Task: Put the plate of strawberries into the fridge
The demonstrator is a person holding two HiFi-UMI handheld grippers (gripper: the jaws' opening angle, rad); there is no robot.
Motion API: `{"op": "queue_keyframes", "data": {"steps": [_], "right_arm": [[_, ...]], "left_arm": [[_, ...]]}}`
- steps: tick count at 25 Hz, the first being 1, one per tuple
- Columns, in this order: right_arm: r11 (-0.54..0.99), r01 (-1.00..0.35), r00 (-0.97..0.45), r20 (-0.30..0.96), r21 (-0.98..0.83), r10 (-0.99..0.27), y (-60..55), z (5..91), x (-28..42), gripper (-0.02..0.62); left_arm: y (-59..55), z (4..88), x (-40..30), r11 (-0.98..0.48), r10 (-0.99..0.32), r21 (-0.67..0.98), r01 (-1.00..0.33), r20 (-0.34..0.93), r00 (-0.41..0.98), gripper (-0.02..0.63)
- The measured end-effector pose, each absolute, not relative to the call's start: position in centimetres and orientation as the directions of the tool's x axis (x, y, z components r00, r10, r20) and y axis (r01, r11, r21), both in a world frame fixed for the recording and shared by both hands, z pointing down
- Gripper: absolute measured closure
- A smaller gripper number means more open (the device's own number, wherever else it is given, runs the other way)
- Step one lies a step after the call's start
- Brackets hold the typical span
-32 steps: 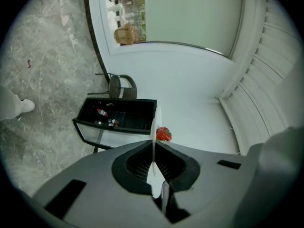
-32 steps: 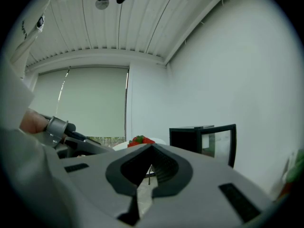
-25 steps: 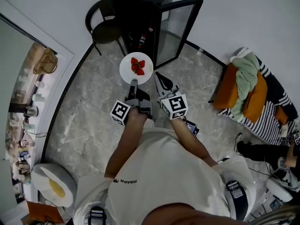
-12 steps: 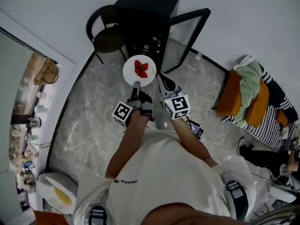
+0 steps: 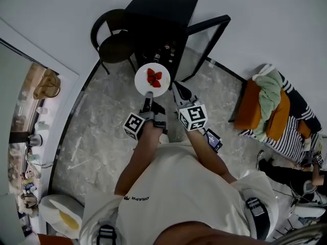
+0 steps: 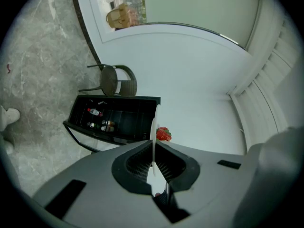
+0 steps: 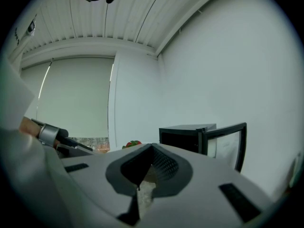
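A white plate (image 5: 152, 80) with strawberries (image 5: 154, 77) hangs level just in front of the black fridge (image 5: 159, 9), whose glass door (image 5: 204, 45) stands open to the right. My left gripper (image 5: 148, 95) is shut on the plate's near rim. In the left gripper view the plate (image 6: 153, 125) shows edge-on between the pads of the left gripper (image 6: 153, 152), with a strawberry (image 6: 163, 134) beside it and the fridge (image 6: 114, 118) ahead. My right gripper (image 5: 177, 90) is shut and empty, just right of the plate. The right gripper (image 7: 145, 175) points at the fridge (image 7: 187, 137).
A black chair (image 5: 115, 42) stands left of the fridge. Bottles (image 6: 95, 113) lie inside the fridge. Orange and striped bedding (image 5: 276, 106) is on the floor at the right. A white seat with a yellow patch (image 5: 59, 213) sits at the lower left.
Both grippers and the plate have moved forward toward the fridge; the plate now hangs close to its open front. The left grip on the plate is unchanged.
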State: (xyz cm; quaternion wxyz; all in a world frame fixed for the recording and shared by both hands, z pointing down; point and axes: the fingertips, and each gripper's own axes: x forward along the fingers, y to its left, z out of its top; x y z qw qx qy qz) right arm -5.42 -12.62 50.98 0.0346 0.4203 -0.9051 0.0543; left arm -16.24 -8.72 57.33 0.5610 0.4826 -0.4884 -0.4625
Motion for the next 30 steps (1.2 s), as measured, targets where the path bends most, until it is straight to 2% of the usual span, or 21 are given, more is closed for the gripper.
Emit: {"op": "queue_keyframes", "data": {"steps": [13,30], "right_arm": [[0.655,-0.752,-0.659,0.098,-0.074,-0.746,-14.5,51.5,-5.4,0.584],[0.724,-0.683,-0.73,0.068,-0.093,-0.68,-29.3,50.8,-5.1,0.584]], "left_arm": [[-10.5,58.0,-16.1,0.107,-0.992,0.994,0.037,0.103,0.077,0.595],[-25.0,58.2,-15.9,0.115,-0.993,0.993,0.017,0.115,-0.019,0.595]]}}
